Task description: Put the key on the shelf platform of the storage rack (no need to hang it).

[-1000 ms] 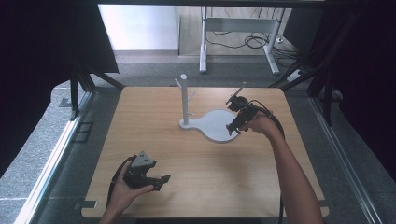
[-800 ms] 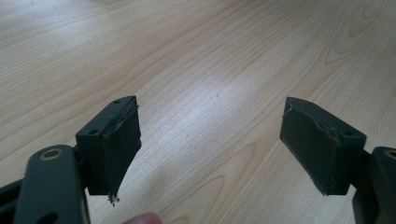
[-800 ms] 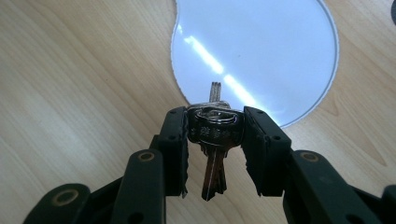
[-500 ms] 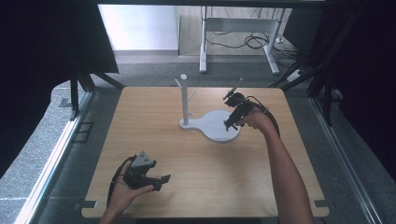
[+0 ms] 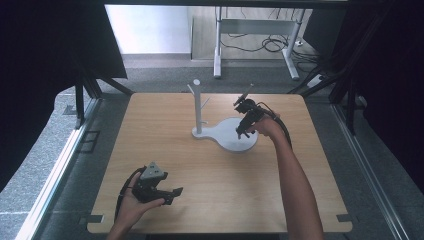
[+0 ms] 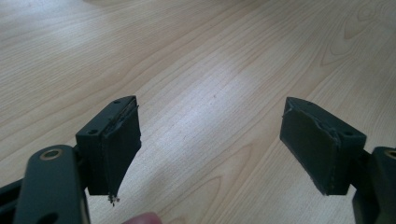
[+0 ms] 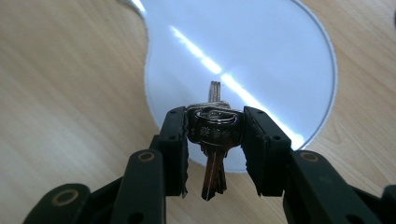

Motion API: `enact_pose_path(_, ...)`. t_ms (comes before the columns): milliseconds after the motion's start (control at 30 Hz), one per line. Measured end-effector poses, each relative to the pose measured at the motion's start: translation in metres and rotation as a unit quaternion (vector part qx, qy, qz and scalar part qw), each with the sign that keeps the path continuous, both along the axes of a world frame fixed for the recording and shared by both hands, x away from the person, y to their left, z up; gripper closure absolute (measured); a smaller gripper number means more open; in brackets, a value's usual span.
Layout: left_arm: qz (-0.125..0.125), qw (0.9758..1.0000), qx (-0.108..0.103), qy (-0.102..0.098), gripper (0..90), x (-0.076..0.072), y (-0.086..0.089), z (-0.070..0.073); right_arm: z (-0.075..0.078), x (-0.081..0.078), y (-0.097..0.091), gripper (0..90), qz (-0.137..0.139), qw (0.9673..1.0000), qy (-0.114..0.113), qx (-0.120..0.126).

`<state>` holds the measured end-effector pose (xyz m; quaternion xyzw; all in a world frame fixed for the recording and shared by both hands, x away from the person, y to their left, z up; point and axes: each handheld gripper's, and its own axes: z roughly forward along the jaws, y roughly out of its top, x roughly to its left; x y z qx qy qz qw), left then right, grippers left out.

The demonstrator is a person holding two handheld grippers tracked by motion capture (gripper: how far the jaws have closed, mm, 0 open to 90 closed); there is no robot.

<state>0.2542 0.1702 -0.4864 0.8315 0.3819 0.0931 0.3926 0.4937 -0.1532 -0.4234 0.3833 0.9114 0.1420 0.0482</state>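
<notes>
Keys [image 7: 214,135] are sitting pinched between the right gripper's [image 7: 214,140] fingers in the right gripper view, hanging over the white stand base [image 7: 243,56]; lower gently, release flat. High view: right gripper [image 5: 243,126] is hovering over the base beside the post [image 5: 198,107]. Left gripper [image 6: 212,144] view: fingers gaping wide, holding nothing, over bare worktop [image 6: 196,60].

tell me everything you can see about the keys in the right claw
The bunch of keys looks like silvery metal: a few keys, heads stacked on a ring, blades pointing two ways, one up toward the white stand base and others hanging down. The right claw clamps the heads from both sides between its black pads. In the right gripper view the bunch is over the near edge of that base; whether it touches it is unclear.
</notes>
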Motion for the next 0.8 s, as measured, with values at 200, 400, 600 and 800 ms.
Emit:
enact_pose_path(200,0.0,1.0,0.0,0.003,20.6,0.0,-0.001,-0.002,-0.003,0.006,0.004,62.2,-0.005,1.0,-0.002,0.005)
enact_pose_path(400,-0.001,1.0,0.002,0.002,20.6,0.0,-0.002,-0.002,-0.008,0.008,0.008,62.2,-0.009,0.9999,-0.004,0.007)
enact_pose_path(600,0.0,1.0,0.002,0.002,20.7,0.001,-0.001,-0.002,-0.014,0.009,0.014,62.1,-0.012,0.9998,-0.009,0.013)
enact_pose_path(800,-0.002,1.0,0.003,0.003,20.6,0.001,-0.002,-0.002,-0.022,0.01,0.016,62.1,-0.013,0.9998,-0.005,0.011)
